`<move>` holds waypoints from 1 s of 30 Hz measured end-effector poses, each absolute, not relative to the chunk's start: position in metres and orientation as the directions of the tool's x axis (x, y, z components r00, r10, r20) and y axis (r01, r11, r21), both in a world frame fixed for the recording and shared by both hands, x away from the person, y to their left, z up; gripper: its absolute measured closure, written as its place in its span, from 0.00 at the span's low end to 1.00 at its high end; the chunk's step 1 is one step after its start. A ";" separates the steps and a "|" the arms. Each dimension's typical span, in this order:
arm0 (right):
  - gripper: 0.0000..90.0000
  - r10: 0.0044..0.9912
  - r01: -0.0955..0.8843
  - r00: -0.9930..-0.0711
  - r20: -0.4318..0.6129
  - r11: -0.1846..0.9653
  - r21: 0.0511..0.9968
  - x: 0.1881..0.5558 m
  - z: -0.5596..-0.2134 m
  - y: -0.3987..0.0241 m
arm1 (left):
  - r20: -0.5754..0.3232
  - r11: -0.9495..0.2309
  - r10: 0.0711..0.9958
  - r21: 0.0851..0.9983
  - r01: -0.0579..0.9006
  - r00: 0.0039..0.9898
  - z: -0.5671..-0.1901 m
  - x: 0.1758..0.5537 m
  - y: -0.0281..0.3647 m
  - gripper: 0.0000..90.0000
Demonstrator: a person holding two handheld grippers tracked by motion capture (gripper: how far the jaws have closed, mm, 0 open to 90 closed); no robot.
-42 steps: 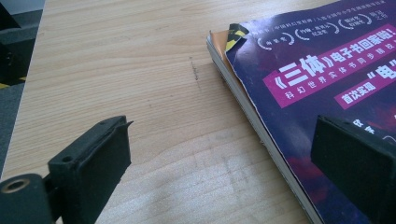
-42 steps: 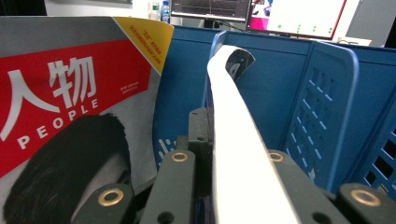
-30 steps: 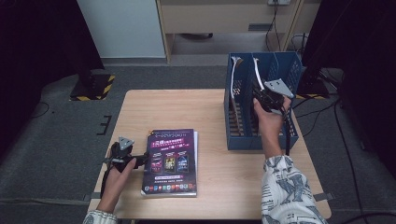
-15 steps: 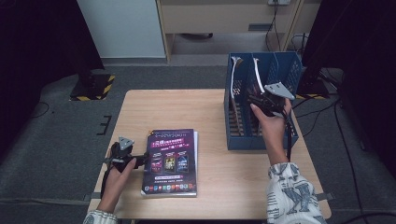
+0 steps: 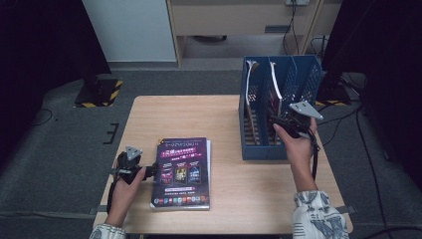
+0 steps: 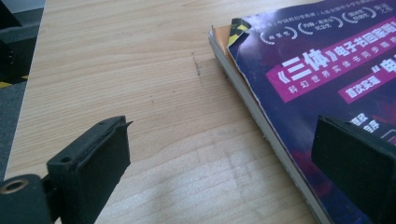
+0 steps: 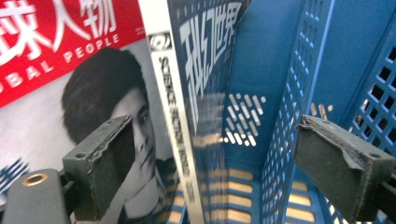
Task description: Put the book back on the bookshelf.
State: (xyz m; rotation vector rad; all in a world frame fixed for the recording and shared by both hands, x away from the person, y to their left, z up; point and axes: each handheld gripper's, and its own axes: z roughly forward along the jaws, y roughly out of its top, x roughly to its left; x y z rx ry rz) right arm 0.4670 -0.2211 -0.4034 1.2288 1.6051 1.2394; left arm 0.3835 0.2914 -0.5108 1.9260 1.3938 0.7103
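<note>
Two magazines (image 5: 272, 84) already stand in the blue file rack (image 5: 278, 144) — right tongs (image 7: 219, 158) have just opened, empty, while left tongs (image 6: 224, 158) gape beside the counter (image 5: 169, 117) stack (image 5: 181, 172), not yet gripped.

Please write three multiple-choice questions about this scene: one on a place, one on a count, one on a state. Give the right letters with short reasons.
1. Where does the purple magazine lie?
A. flat on the table
B. inside the blue rack
C. on the floor

2. How many magazines stand in the blue rack?
A. none
B. two
C. five

3. How are the jaws of the right hand-held gripper?
A. shut on a magazine
B. open
C. shut on the rack wall

Answers:
1 A, it rests flat near the table's front edge, beside the left hand-held gripper.
2 B, the high view shows two white top edges in the rack.
3 B, its jaws stand wide apart and press on nothing.
</note>
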 end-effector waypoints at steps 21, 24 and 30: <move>0.09 0.941 0.238 -0.337 -0.018 0.104 0.966 0.416 -0.416 -0.215 | -0.008 -0.220 0.936 0.767 0.603 0.352 -0.505 0.380 0.292 0.03; 0.08 0.939 0.240 -0.342 -0.015 0.103 0.965 0.410 -0.417 -0.214 | -0.005 -0.223 0.934 0.771 0.596 0.357 -0.505 0.380 0.291 0.03; 0.05 0.928 0.261 -0.372 0.009 0.096 0.961 0.398 -0.424 -0.211 | 0.002 -0.223 0.938 0.769 0.599 0.347 -0.505 0.382 0.291 0.03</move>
